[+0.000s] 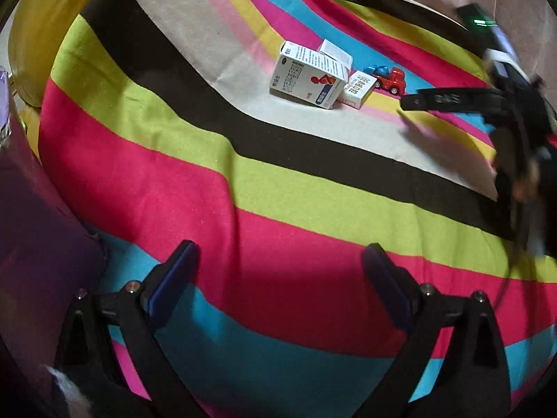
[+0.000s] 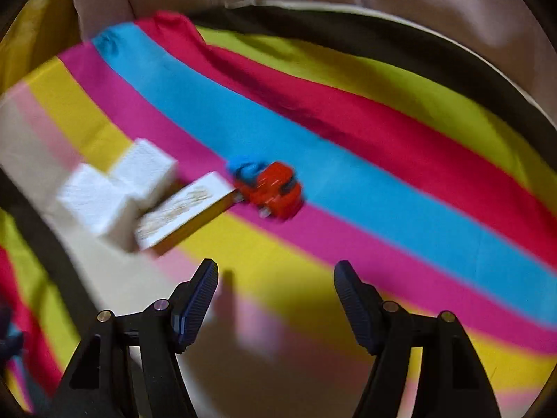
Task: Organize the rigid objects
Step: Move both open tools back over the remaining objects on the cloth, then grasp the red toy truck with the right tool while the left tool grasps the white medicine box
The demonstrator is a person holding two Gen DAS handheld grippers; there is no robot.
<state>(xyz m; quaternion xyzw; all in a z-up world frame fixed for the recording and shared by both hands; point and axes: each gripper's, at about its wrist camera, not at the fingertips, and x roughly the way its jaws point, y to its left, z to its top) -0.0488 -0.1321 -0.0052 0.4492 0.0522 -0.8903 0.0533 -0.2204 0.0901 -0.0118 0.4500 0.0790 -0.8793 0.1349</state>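
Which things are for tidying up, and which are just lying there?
For tidying: big box, small box, back box, toy truck.

Just there: striped cloth, purple cushion, yellow cushion.

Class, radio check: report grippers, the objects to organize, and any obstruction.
Left gripper open, empty. Right gripper open, empty, short of toy truck. Three boxes clustered beside truck on striped cloth. Nothing in the way.

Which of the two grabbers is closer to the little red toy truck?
Right. The right gripper hangs open just short of the red toy truck. The left gripper, also open, is much farther back across the striped cloth.
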